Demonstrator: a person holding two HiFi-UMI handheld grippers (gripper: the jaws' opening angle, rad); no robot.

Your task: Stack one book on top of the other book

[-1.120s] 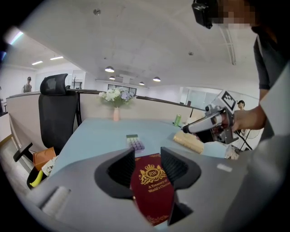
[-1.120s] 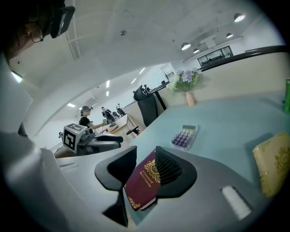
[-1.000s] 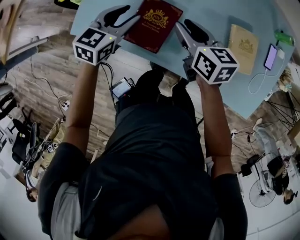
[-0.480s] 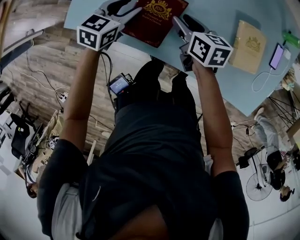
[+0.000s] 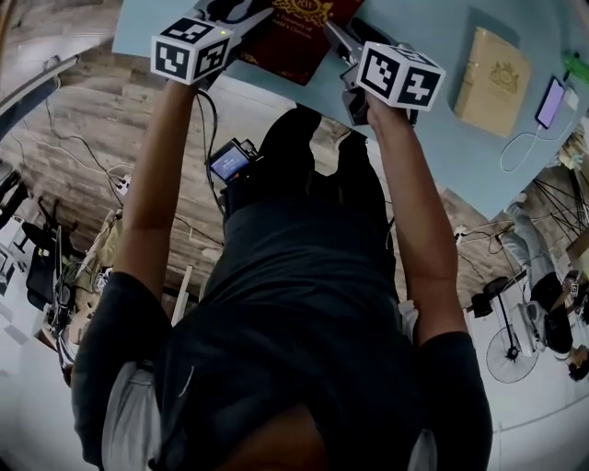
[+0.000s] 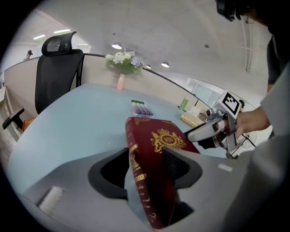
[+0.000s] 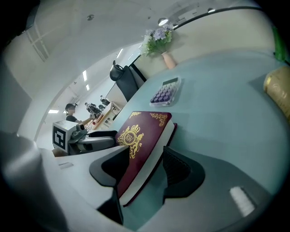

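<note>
A dark red book [image 5: 299, 37] with a gold crest lies tilted at the near side of the pale blue table [image 5: 423, 147], one gripper at each long edge. My left gripper [image 6: 147, 167] is shut on its spine edge, with pads against both covers. My right gripper [image 7: 147, 167] straddles the page edge; its jaws are opening, and the far pad stands apart from the book. In the head view the left gripper [image 5: 244, 14] and right gripper [image 5: 345, 37] flank the book. A tan book [image 5: 494, 81] lies flat to the right, apart from both.
A phone [image 5: 552, 99] on a white cable lies beyond the tan book. A calculator with purple keys [image 7: 165, 92] and a vase of flowers [image 7: 158, 41] stand farther back. A black office chair [image 6: 56, 72] is behind the table's left side.
Both grippers and the red book have slid toward the top of the head view, so the book is now partly cut off there. The tan book stays flat on the table.
</note>
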